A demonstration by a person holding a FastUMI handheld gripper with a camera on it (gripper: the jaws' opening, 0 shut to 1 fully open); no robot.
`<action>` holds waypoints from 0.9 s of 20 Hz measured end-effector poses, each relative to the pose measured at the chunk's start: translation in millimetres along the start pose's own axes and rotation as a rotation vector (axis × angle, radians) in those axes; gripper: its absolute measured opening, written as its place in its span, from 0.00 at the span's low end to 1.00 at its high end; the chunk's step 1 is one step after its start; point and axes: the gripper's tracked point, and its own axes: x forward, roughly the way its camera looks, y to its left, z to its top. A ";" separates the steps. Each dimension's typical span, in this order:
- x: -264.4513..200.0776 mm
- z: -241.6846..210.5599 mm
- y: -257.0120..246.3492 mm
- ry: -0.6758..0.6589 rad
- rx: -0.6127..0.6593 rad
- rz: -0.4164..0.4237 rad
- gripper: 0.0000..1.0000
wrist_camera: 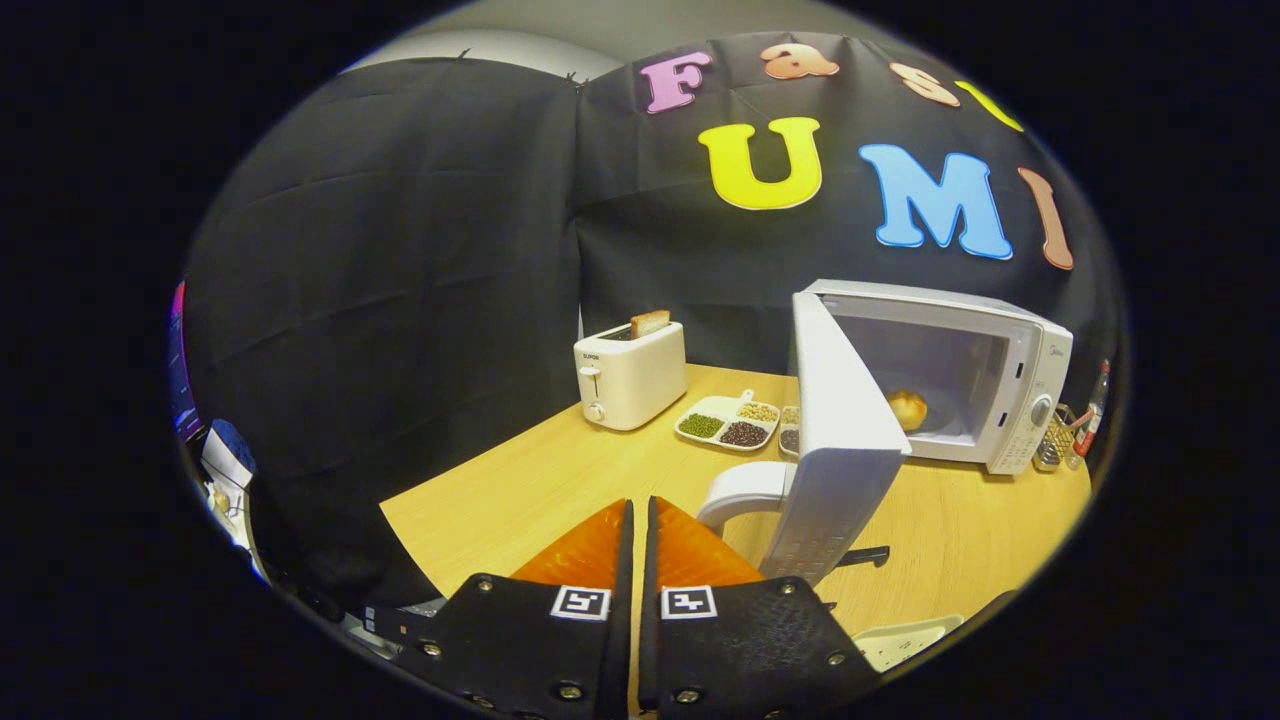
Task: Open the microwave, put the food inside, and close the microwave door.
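Gripper view: hand-held gripper (640, 510) closed, microwave door (835, 450) ajar.

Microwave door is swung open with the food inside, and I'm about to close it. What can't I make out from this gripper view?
- Microwave cavity: its left part is hidden by the open door.
- Second dish beside the sectioned bean tray: mostly behind the door.
- Small items right of the microwave: too small to identify.
- White object near the fingers: cut off by the view's edge.
- Gripper: fingers closed together, nothing between them.

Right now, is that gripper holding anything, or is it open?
Gripper: shut, fingers together with nothing between them, just short of the open microwave door.
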 end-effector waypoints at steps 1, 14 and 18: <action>-2.9 0.2 -6.5 0.002 0.007 -0.003 0.05; -17.9 7.3 -142.7 0.004 0.094 -0.195 0.05; -20.7 16.3 -178.5 -0.009 0.096 -0.240 0.05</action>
